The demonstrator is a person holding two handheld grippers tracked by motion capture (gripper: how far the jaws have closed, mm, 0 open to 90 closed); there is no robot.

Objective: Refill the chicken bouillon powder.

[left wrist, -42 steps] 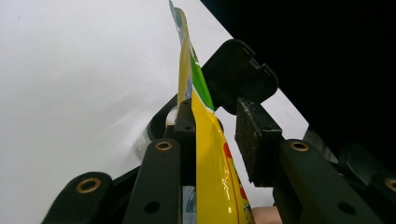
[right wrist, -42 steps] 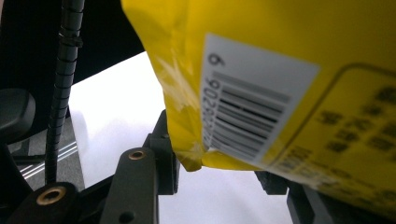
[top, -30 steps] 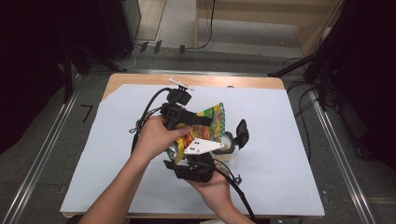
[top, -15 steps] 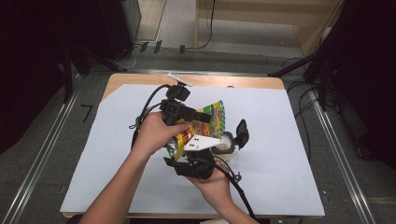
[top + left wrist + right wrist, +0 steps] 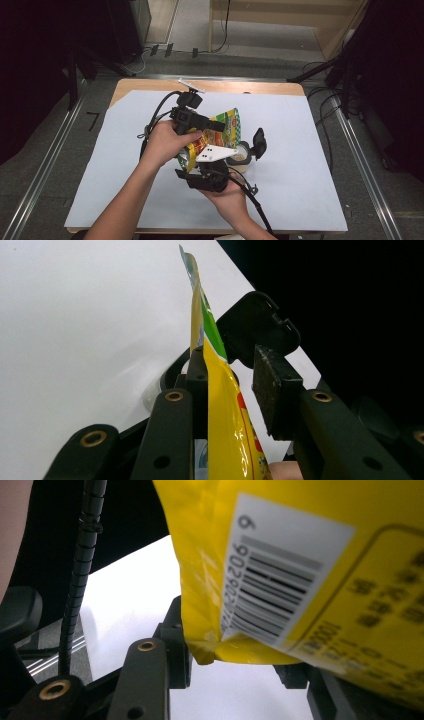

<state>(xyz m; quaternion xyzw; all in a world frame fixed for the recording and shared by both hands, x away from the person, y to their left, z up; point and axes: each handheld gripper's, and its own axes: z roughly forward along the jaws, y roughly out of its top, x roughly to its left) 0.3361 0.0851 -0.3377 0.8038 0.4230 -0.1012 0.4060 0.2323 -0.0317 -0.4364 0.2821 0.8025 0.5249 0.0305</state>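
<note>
Left gripper [image 5: 200,131]: in your left hand [image 5: 162,142], above the middle of the table [image 5: 310,150]; jaws stand apart with the yellow snack pouch [image 5: 220,131] edge-on between them. In the left gripper view the pouch [image 5: 220,405] lies against the left pad, while the right pad [image 5: 275,390] stands clear of it.

Right gripper [image 5: 212,170]: in your right hand [image 5: 232,197], just below the left one, carrying a grey three-cornered plate [image 5: 215,153]. In the right gripper view the pouch's lower corner [image 5: 210,650], with its barcode label [image 5: 280,580], hangs between your jaws, close to the left one; whether the pads press on it cannot be told.

Pouch: lifted off the white sheet [image 5: 125,180], between both grippers, printed face up and tilted to the far right.

Small round container [image 5: 241,156]: on the sheet just right of the pouch, its black flip lid [image 5: 259,141] standing open.
</note>
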